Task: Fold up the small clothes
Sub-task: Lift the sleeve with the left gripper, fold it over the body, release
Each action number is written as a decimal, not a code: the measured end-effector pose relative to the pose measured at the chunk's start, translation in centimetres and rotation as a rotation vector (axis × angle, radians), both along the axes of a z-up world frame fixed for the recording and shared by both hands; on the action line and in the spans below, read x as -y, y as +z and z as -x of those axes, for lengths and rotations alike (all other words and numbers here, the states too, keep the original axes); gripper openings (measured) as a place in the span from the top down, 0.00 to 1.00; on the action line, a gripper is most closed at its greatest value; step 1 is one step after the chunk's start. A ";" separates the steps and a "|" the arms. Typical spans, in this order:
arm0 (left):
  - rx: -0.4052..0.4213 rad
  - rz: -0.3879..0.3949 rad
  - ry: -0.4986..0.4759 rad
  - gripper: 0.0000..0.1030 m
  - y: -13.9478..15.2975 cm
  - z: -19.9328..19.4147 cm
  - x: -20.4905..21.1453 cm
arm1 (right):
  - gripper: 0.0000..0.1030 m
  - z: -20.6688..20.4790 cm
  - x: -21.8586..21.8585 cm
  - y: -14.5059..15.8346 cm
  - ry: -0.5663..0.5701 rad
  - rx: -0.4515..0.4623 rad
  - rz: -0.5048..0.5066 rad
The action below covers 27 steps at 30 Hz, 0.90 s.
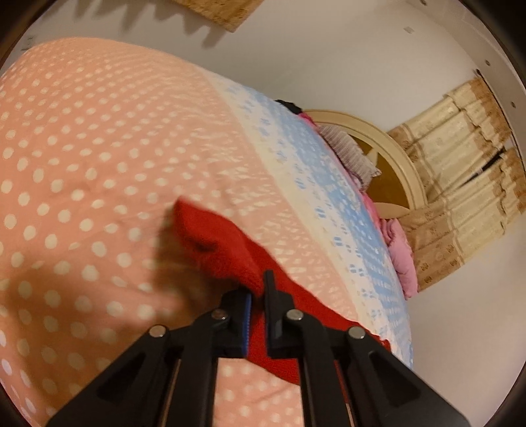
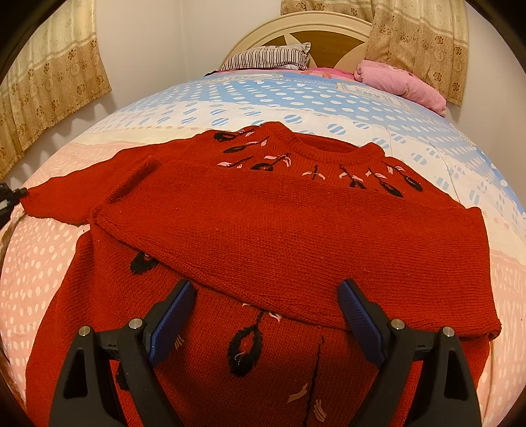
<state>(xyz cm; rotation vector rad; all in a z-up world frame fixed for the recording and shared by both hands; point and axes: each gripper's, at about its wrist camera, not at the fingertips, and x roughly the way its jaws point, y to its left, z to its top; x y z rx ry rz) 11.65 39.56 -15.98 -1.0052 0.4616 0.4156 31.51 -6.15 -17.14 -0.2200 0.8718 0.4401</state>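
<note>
A red knit sweater [image 2: 263, 236] with black and pink embroidery lies face up on the bed. Its right sleeve is folded across the chest. Its left sleeve [image 2: 75, 193] stretches out to the left. My left gripper [image 1: 258, 295] is shut on the cuff of that sleeve [image 1: 217, 243] and holds it just above the bedspread; its tip shows at the left edge of the right wrist view [image 2: 8, 193]. My right gripper [image 2: 266, 315] is open and empty, hovering over the sweater's lower front.
The bedspread [image 2: 312, 101] is pink with white dots near me and blue and white farther off. A striped pillow [image 2: 266, 57], a pink bundle [image 2: 401, 82] and a cream headboard [image 2: 296, 23] lie at the far end. Curtains [image 2: 49, 82] hang on both sides.
</note>
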 end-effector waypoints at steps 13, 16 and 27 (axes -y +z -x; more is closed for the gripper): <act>0.087 -0.077 -0.178 0.95 6.1 -4.2 5.9 | 0.13 0.0 0.2 0.1 -0.001 -0.001 -0.006; 0.109 -0.079 -0.216 0.95 7.1 -4.9 7.2 | 0.13 -0.1 0.2 0.1 -0.002 -0.001 -0.005; 0.198 -0.051 -0.344 0.95 11.2 -8.0 12.1 | 0.13 1.5 4.7 4.6 -0.044 -0.037 -0.178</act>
